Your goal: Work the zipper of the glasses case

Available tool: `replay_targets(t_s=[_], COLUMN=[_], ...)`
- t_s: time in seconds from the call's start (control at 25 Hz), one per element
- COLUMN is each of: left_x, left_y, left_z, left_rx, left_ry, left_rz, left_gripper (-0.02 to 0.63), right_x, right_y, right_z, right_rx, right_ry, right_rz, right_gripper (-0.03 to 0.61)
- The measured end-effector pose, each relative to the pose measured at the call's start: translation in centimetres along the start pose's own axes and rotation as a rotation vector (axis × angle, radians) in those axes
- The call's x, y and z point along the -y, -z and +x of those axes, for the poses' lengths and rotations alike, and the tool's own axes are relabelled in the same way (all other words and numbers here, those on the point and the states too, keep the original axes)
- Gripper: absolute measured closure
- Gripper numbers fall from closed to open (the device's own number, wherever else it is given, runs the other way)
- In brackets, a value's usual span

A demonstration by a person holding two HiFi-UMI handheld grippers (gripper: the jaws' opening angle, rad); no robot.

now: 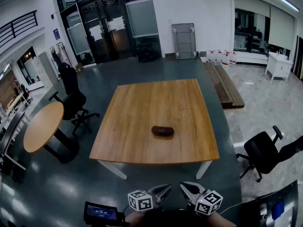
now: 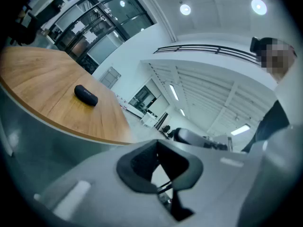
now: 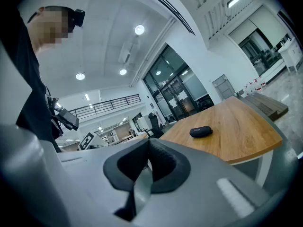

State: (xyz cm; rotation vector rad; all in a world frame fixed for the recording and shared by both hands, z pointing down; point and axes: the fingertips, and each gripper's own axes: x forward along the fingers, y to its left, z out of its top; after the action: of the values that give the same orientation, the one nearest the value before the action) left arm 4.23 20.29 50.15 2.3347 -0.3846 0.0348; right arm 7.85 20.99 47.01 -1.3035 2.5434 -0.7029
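From the head view, you hold both tongs low and close to your body, side by side. The left tongs point(image 1: 166, 189) and the right tongs point(image 1: 183, 186) angle their tips toward each other, just apart. The case point(image 1: 162, 131), dark and oval, lies well ahead of both tips on the near half of the square table point(image 1: 142, 103). It is roughly in line with the gap between your tongs, with nothing else on the top. A round table point(image 1: 42, 126) stands far off to the left of the left tongs, with a black chair point(image 1: 73, 100) beyond it. Another black chair point(image 1: 262, 152) sits off to the right of the right tongs.

In the left gripper view, the left tongs point(image 2: 157, 143) have their jaws brought together at the tips, with nothing between them. The case point(image 2: 86, 95) lies far ahead and up-left of the jaws on the table point(image 2: 38, 74), well apart from them.

In the right gripper view, the right tongs point(image 3: 149, 142) are likewise closed and empty, the pads meeting along a thin line. The case point(image 3: 200, 132) is far ahead and right of the jaws, lying flat on the table point(image 3: 241, 122); its zipper is too small to make out
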Motion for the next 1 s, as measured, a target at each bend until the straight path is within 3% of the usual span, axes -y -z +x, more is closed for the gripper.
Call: replay_targets(t_s=[0.72, 1.0], left_x=[0.4, 0.6], left_y=[0.0, -1.8], left_z=[0.0, 0.5], left_rx=[-0.006, -0.004], left_ry=[0.005, 0.003], left_rz=[-0.004, 0.023], left_gripper=[0.612, 0.612], right_x=[-0.3, 0.0], right_y=[-0.6, -2.4], right_z=[-0.5, 0.2], right_rx=[0.019, 0.043], right_ry=[0.002, -0.01], right_rz=[-0.021, -0.032], right_gripper=[0.572, 0.572])
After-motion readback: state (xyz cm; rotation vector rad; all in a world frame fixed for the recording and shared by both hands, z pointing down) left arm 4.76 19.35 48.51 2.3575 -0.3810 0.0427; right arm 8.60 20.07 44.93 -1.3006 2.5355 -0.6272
